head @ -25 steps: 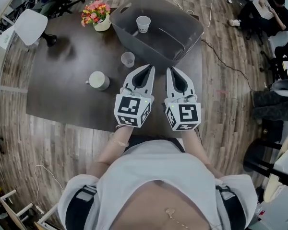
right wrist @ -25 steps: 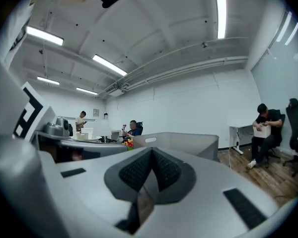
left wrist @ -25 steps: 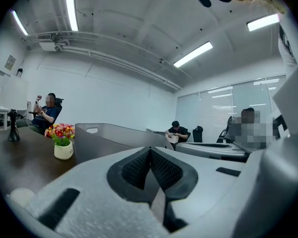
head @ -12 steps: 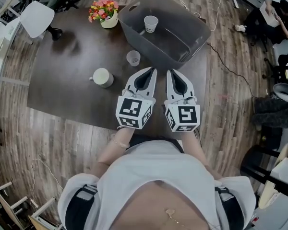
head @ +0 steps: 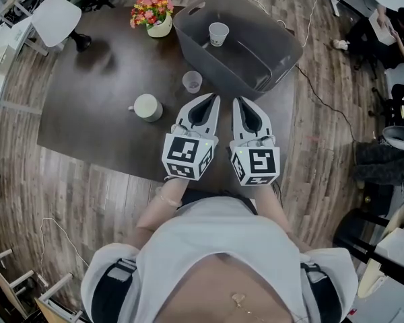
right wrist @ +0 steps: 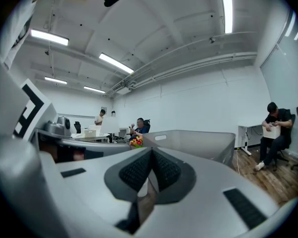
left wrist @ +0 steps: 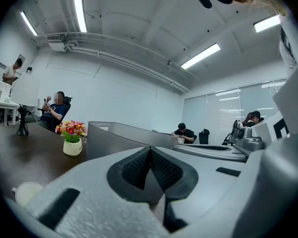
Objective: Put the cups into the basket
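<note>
A person holds the left tongs [head: 213, 97] and the right tongs [head: 235, 99] side by side over the near part of the dark bench [head: 87, 106]. Both point away from the person, toward the grey basket [head: 273, 36]. The left tongs are closed, with their black pads pressed together and nothing between them. The right tongs are closed too, and they also hold nothing.

The basket sits at the far side of the bench. A small white paper cup [head: 219, 33] stands upright inside it, near the far wall. A clear cup [head: 192, 81] stands on the bench just outside the basket, close to its near wall and a little past the tip of the left tongs. A white mug [head: 148, 107] stands on the bench to the left of the left tongs, apart from the clear cup. A little white pot of bright flowers [head: 153, 13] sits at the far edge of the bench, just left of the basket. A white chair [head: 56, 19] stands on the wooden floor [head: 316, 133] by the far left corner of the bench.
</note>
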A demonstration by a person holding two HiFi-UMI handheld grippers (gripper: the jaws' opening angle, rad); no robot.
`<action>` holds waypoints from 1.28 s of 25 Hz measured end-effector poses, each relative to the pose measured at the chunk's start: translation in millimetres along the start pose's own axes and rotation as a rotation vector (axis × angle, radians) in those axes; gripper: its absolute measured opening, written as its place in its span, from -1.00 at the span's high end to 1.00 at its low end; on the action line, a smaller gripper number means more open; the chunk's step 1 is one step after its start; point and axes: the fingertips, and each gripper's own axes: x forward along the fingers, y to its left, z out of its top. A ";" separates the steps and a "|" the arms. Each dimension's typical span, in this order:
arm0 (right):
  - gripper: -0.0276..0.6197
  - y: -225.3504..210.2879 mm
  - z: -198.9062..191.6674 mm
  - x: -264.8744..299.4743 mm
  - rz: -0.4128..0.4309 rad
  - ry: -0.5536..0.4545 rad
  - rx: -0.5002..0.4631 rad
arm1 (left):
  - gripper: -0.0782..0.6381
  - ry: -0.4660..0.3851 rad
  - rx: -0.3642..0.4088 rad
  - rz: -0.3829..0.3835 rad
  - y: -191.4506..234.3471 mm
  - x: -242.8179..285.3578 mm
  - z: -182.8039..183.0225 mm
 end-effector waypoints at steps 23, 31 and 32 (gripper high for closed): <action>0.88 59.0 -7.3 42.5 0.261 0.039 0.011 | 0.75 -0.015 -0.039 0.203 51.4 -37.7 -4.5; 0.88 123.9 -6.2 65.6 0.484 0.042 0.024 | 0.75 -0.023 -0.064 0.384 98.6 -89.4 -9.1; 0.88 133.0 -6.5 68.5 0.514 0.044 0.019 | 0.75 -0.026 -0.065 0.405 105.0 -96.3 -8.4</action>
